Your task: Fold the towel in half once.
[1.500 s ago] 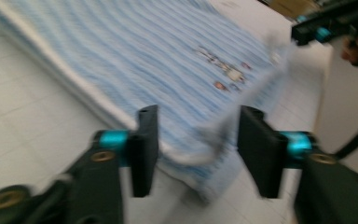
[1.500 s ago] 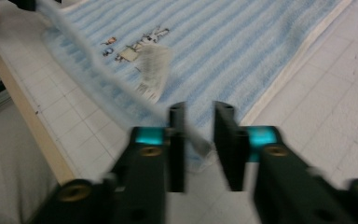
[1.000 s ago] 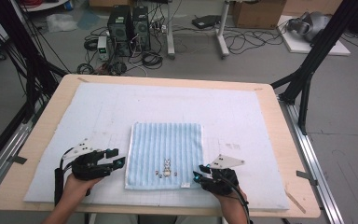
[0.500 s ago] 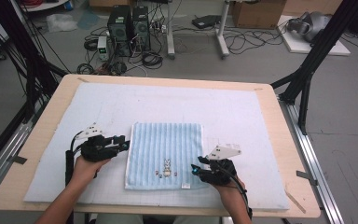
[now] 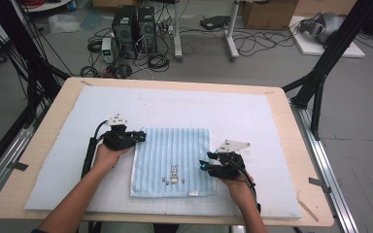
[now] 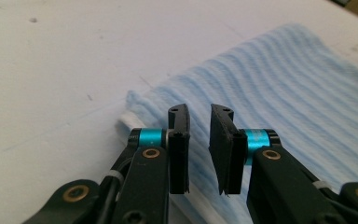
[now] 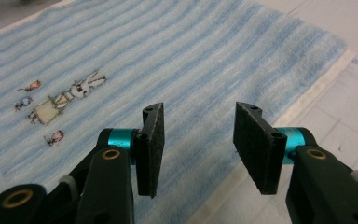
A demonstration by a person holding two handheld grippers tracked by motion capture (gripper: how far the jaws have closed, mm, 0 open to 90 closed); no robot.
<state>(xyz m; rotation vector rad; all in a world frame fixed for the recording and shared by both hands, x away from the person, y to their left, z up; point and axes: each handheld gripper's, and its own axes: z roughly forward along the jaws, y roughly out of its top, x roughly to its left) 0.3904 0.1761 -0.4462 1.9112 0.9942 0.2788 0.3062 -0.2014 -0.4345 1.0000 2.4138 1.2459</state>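
Note:
A light blue striped towel [image 5: 174, 155] lies flat on the white mat [image 5: 252, 116], with a small rabbit embroidery [image 5: 173, 174] near its front edge. My left gripper [image 5: 137, 137] rests at the towel's far left corner, jaws open a little above the cloth [image 6: 279, 88], nothing between them [image 6: 199, 140]. My right gripper [image 5: 205, 166] sits at the towel's right edge, jaws wide open over the cloth [image 7: 200, 70] beside its white hem [image 7: 307, 98]; the rabbit [image 7: 70, 95] lies to their left.
The mat covers a wooden table [image 5: 281, 104]. Beyond the table's far edge are computer towers [image 5: 133, 24], cables [image 5: 158, 60] and a cardboard box [image 5: 267, 12] on the floor. Black frame legs [image 5: 320, 73] stand at both sides.
Both grippers moved forward away from the front edge. The left one went up the towel's left side to its far corner; the right one shifted up along the right edge.

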